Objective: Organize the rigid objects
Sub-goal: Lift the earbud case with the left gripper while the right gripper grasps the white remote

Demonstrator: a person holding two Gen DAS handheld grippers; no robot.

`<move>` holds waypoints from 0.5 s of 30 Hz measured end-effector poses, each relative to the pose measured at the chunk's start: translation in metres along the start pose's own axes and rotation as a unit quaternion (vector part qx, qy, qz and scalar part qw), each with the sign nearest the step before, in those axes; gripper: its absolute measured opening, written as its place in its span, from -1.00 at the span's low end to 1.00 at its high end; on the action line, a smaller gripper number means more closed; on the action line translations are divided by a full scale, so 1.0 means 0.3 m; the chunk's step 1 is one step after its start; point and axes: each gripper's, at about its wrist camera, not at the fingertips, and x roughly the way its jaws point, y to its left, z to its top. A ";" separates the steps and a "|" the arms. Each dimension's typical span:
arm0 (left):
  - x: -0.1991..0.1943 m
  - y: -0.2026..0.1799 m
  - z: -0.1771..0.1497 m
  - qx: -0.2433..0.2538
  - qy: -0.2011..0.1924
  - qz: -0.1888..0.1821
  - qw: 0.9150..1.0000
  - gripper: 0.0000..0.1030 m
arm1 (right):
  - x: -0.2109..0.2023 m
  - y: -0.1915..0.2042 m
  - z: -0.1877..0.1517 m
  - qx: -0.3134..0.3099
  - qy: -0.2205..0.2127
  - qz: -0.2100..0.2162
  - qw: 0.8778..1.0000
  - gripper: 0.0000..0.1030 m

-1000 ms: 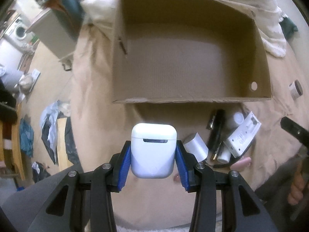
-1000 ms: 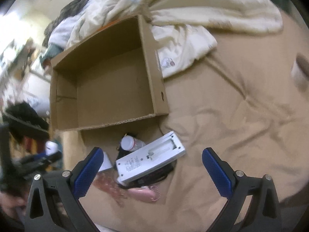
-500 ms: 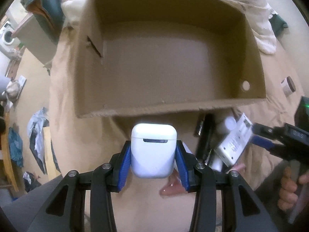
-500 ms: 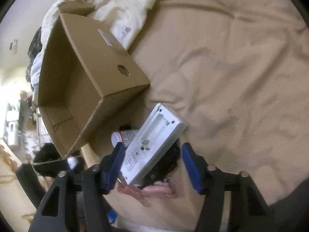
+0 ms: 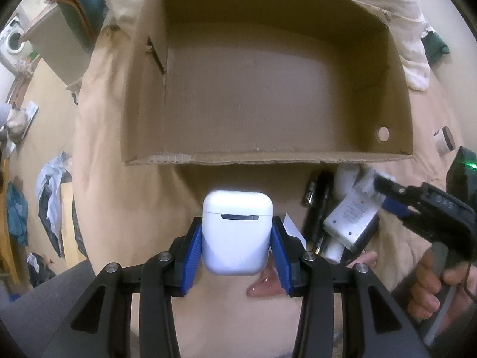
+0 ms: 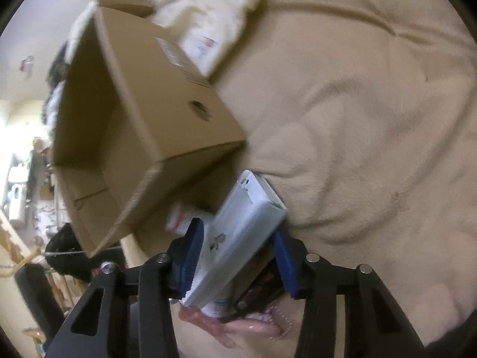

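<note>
Beige bedding (image 6: 372,113) covers the work surface, with a rumpled white blanket (image 5: 414,44) behind the cardboard box (image 5: 268,155) and clutter on the floor at the left of the left wrist view.

My left gripper (image 5: 237,243) is clamped on the white earbud case (image 5: 237,232), blue pads pressing both its sides. The case stands upright, long axis running up the frame, lid end toward the box and its hinge strip facing the camera. It hangs just short of the box's near wall.

The box lies open-topped. I see nothing on its floor. A round hole pierces the right end of its near wall, and a printed label on its outer side in the right wrist view is too blurred to read.

My right gripper (image 6: 238,256) has its fingers either side of the flat white device (image 6: 241,238); the pictures do not settle whether they bite it or merely bracket it. That device is tilted, long axis pointing up-right. Its small print is illegible.

Beside it lie a black pen-like stick (image 5: 319,208), a white bottle with red lettering (image 6: 182,217) and a pink item (image 6: 253,326), heaped close before the box. A small round container (image 5: 444,140) sits well apart at the right.
</note>
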 end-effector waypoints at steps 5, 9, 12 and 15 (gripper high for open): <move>0.008 -0.013 0.000 0.007 0.004 0.002 1.000 -0.22 | 0.040 0.009 0.018 -0.005 0.018 0.006 1.000 -0.04; 0.013 -0.010 0.005 0.004 0.003 0.010 1.000 -0.22 | 0.104 0.004 0.007 0.002 0.043 -0.004 0.999 -0.16; 0.019 0.003 0.005 -0.003 0.004 0.013 1.000 -0.22 | 0.070 0.024 -0.008 -0.016 0.029 -0.002 0.999 -0.23; 0.019 0.014 0.006 -0.005 0.002 0.017 1.000 -0.22 | 0.027 0.041 -0.023 -0.030 0.002 -0.013 0.999 -0.24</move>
